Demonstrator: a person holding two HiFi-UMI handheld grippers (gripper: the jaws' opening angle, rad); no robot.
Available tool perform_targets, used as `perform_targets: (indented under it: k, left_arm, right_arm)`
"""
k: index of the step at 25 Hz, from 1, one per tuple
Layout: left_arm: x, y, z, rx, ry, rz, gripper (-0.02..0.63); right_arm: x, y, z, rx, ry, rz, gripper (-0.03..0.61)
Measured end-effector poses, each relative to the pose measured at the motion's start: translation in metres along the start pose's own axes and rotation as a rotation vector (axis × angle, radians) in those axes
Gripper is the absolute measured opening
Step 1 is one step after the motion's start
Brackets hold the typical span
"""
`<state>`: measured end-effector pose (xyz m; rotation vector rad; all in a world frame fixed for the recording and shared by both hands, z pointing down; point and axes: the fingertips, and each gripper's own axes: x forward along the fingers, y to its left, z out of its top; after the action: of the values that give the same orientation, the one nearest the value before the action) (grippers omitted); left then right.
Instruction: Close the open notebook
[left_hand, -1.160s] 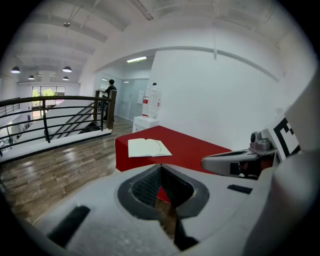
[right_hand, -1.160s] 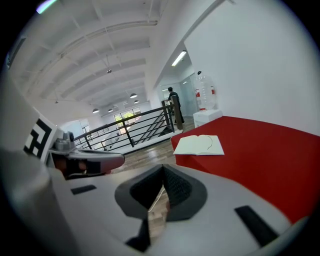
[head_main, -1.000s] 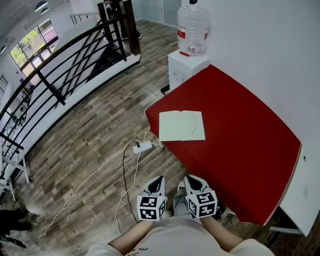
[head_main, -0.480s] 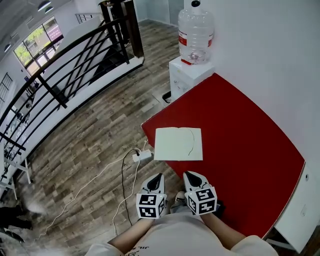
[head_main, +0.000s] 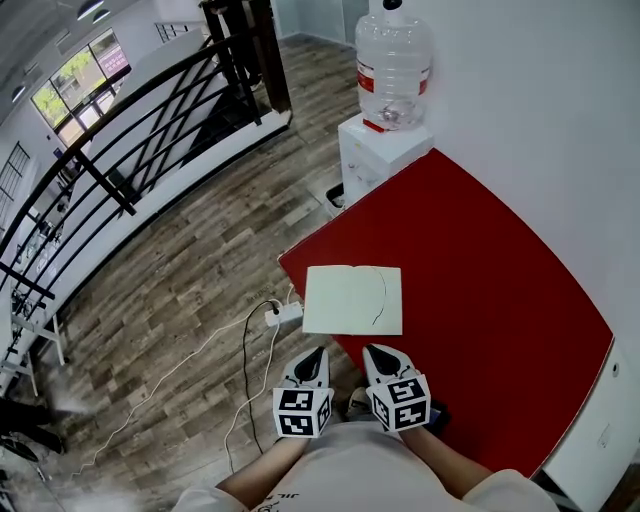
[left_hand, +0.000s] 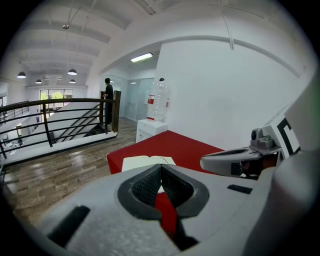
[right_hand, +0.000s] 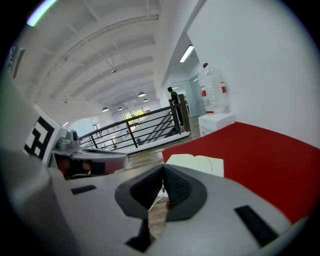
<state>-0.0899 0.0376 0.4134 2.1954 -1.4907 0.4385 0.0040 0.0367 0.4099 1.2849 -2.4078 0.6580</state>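
Note:
An open notebook (head_main: 352, 300) with cream pages lies flat near the front corner of the red table (head_main: 480, 270); a thin ribbon curves over its right page. It also shows in the left gripper view as the notebook (left_hand: 148, 162) and in the right gripper view as the notebook (right_hand: 195, 162), ahead of the jaws. My left gripper (head_main: 314, 359) and right gripper (head_main: 379, 355) hang side by side just short of the table's near edge, both shut with nothing held, a short gap from the notebook.
A white water dispenser (head_main: 383, 150) with a large bottle (head_main: 393, 55) stands at the table's far end by the white wall. A power strip (head_main: 283, 317) and cables lie on the wooden floor left of the table. Black railing (head_main: 130, 120) runs behind; a person (left_hand: 108, 95) stands far off.
Both grippers have moved forward together, so the notebook and table corner now sit closer to the fingertips. The jaws stayed shut.

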Motion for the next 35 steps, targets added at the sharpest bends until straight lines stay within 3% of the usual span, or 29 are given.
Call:
perform_targets:
  k: [23, 30, 35]
  left_arm:
    - [0.016, 0.042, 0.004, -0.010, 0.054, -0.019, 0.006]
    - [0.035, 0.060, -0.003, 0.001, 0.070, -0.007, 0.006]
    - [0.053, 0.073, -0.019, -0.036, 0.093, -0.001, 0.006]
  right_arm:
    - [0.037, 0.004, 0.008, 0.015, 0.025, -0.058, 0.006]
    - [0.058, 0.003, -0.008, 0.013, 0.058, -0.055, 0.006]
    - [0.076, 0.001, -0.022, 0.007, 0.074, -0.061, 0.006]
